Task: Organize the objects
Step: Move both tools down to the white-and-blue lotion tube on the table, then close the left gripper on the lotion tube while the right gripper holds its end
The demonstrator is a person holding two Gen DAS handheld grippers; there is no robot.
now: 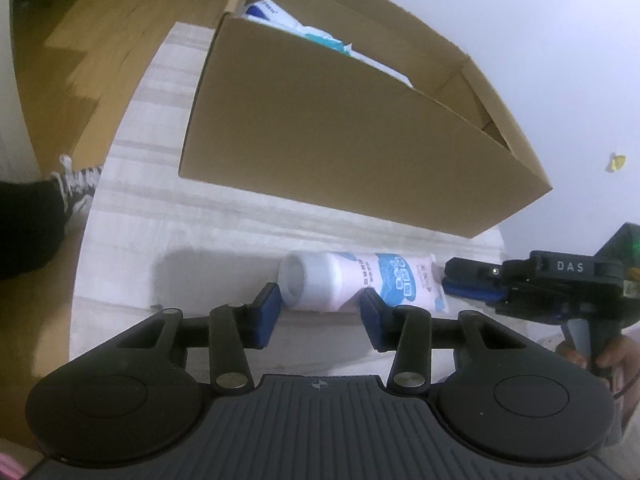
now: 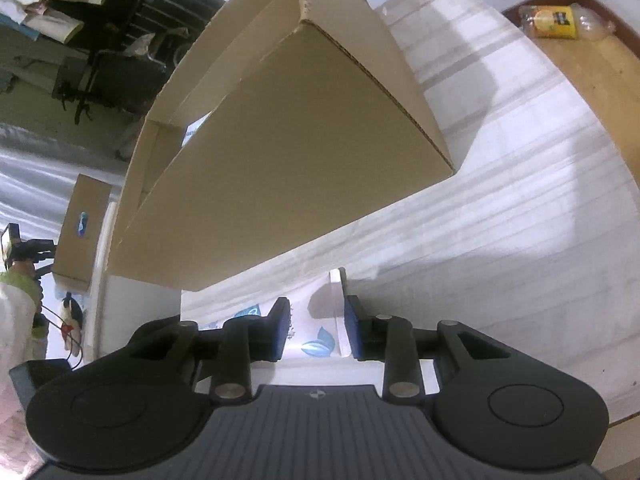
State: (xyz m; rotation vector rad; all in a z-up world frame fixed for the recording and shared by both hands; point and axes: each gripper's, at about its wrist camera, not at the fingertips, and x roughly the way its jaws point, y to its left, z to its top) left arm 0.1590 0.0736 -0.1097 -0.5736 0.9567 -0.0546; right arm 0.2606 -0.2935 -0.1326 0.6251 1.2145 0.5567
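Observation:
A white tube (image 1: 340,280) with a blue label lies on its side on the striped table (image 1: 160,240), in front of an open cardboard box (image 1: 340,132). My left gripper (image 1: 320,312) is open just in front of the tube: one finger is left of the cap and the other overlaps the body, and neither pad presses on it. My right gripper (image 1: 452,280) comes in from the right at the tube's flat crimped end. In the right wrist view that end (image 2: 320,320) lies between the pads of the open right gripper (image 2: 316,328), and the box (image 2: 280,160) rises close ahead.
White and blue packets (image 1: 288,20) lie inside the box. A person's shoe (image 1: 76,184) stands on the wooden floor left of the table. A yellow packet (image 2: 556,20) lies on the floor beyond the table (image 2: 480,260). A smaller carton (image 2: 80,232) sits to the left.

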